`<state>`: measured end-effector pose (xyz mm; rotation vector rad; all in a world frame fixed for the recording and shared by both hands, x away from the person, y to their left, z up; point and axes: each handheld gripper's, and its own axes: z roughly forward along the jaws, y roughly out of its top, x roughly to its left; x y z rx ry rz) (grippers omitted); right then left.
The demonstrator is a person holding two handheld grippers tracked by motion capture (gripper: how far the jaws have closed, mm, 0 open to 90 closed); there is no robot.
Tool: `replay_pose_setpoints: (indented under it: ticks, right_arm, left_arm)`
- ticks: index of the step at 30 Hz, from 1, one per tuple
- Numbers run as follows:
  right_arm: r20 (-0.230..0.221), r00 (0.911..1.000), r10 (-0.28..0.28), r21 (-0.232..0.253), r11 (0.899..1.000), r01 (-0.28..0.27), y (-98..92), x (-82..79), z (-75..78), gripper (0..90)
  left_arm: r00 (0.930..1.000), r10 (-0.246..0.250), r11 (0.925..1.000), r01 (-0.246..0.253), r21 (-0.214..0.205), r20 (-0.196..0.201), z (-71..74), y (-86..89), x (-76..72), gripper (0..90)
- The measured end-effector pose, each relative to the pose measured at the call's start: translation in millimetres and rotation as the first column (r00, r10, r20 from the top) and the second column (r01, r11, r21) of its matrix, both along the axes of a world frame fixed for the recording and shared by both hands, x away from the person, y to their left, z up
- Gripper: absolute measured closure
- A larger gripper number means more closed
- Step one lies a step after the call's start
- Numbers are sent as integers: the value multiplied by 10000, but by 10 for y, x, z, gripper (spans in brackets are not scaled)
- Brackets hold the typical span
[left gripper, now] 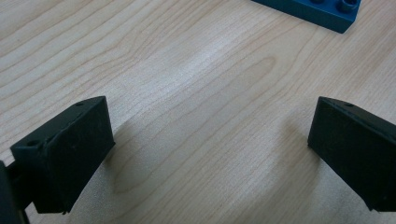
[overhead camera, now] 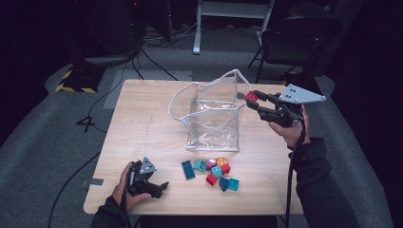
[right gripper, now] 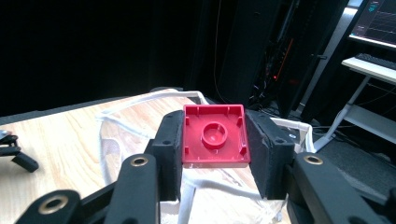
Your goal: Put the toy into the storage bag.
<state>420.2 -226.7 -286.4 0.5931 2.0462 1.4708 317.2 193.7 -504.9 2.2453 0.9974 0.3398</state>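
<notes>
Right gripper view shows my right fingers (right gripper: pixel 215 154) squeezing a red block (right gripper: pixel 215 137) from both sides, its hollow bottom facing me. I hold it up in the air at the rim of the clear bag (overhead camera: pixel 214 114), which stands open on the desk (overhead camera: pixel 142 123). The bag is soft and its white edge is bent and wavy. If I let go too soon, the block could hit that edge and bounce out onto the desk. If I push in, I could tip the bag over. My left fingers (left gripper: pixel 205 154) are wide open with nothing in them, low over the desk. The other blocks (overhead camera: pixel 211 173) wait in a pile in front of the bag.
</notes>
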Motion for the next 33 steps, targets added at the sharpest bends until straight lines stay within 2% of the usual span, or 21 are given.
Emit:
replay_pose_setpoints:
  ticks: [4,13,18,33]
  right_arm:
    - [-53,10000,-6,39,10000,6,53,46,14,597]
    - [-247,9996,-158,-329,9993,150,228,178,8,597]
    - [-508,9983,-277,-467,9986,254,306,283,-22,597]
    - [-1022,9927,-647,-816,9951,565,401,459,-128,596]
  left_arm:
    - [10000,15,10000,-15,-11,3,-1,-1,-1,3]
    - [10000,30,10000,-30,-12,11,-1,-1,-3,4]
    - [10000,24,10000,-24,-9,18,-1,-1,-3,4]
    - [10000,47,10000,-47,8,38,1,2,-5,4]
